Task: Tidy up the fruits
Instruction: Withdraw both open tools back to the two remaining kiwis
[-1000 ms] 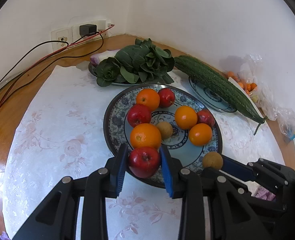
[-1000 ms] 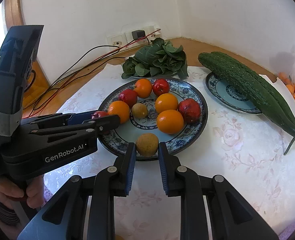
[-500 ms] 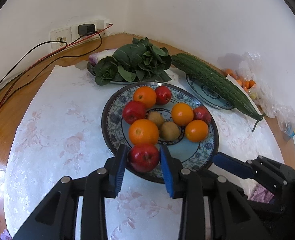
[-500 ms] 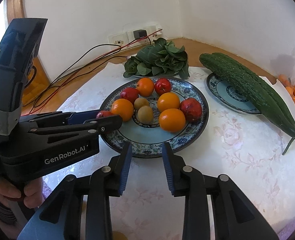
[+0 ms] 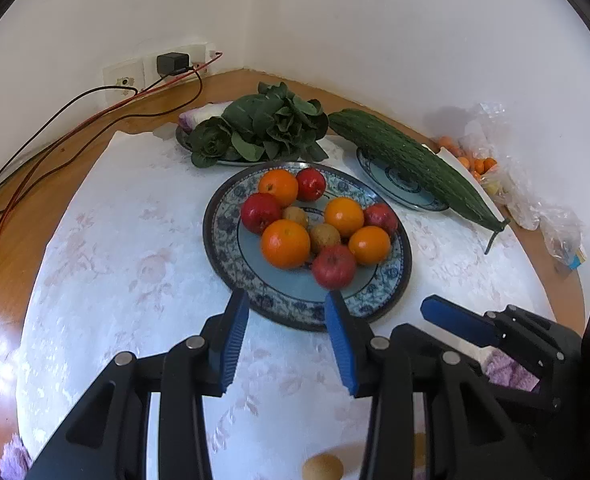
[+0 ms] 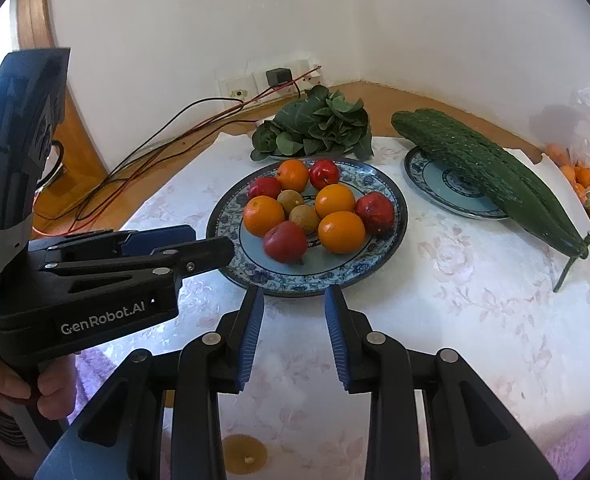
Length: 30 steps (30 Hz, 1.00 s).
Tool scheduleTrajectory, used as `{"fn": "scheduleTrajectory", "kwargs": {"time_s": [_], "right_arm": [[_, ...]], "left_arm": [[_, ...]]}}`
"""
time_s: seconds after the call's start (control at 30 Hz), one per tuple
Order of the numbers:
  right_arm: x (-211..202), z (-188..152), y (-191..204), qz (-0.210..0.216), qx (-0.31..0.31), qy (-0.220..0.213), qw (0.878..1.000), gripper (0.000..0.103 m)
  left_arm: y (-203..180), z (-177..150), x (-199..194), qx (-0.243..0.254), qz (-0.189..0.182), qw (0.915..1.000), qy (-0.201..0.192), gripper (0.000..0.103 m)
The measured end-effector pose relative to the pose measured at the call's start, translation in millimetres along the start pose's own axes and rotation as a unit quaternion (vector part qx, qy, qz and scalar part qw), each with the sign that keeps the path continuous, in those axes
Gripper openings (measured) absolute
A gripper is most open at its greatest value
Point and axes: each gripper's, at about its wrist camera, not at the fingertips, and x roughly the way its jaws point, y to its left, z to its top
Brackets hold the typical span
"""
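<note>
A blue patterned plate (image 5: 223,240) (image 6: 375,268) on the white cloth holds several oranges, several red apples and two brown kiwis. One red apple (image 5: 333,267) (image 6: 285,242) rests free on the plate's near side. My left gripper (image 5: 287,322) hangs just short of the plate's near rim; its jaws are opening and nothing is between them. In the right wrist view the left gripper (image 6: 175,246) reaches in from the left. My right gripper (image 6: 293,322) stands open and empty before the rim, and its blue fingers (image 5: 455,322) show at the right of the left wrist view.
Leafy greens (image 5: 263,128) lie on a plate behind the fruit. A long green gourd (image 5: 411,160) rests across a small plate (image 6: 435,176). Plastic bags (image 5: 535,196) with small oranges sit at the right edge. Cables (image 5: 55,128) run to wall sockets. A brown fruit (image 5: 322,468) lies below my left gripper.
The left gripper let go of the red apple, which now rests on the plate, and drew back a little. The right gripper released its brown fruit onto the plate and opened.
</note>
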Motion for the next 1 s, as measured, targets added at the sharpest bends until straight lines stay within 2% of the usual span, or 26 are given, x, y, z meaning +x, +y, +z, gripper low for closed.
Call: {"fn": "scheduleTrajectory", "kwargs": {"time_s": [1.0], "right_arm": [[-38, -40, 6, 0.002, 0.013, 0.002, 1.000, 0.033]], "left_arm": [[-9, -57, -36, 0.002, -0.016, 0.9994, 0.031, 0.042]]}}
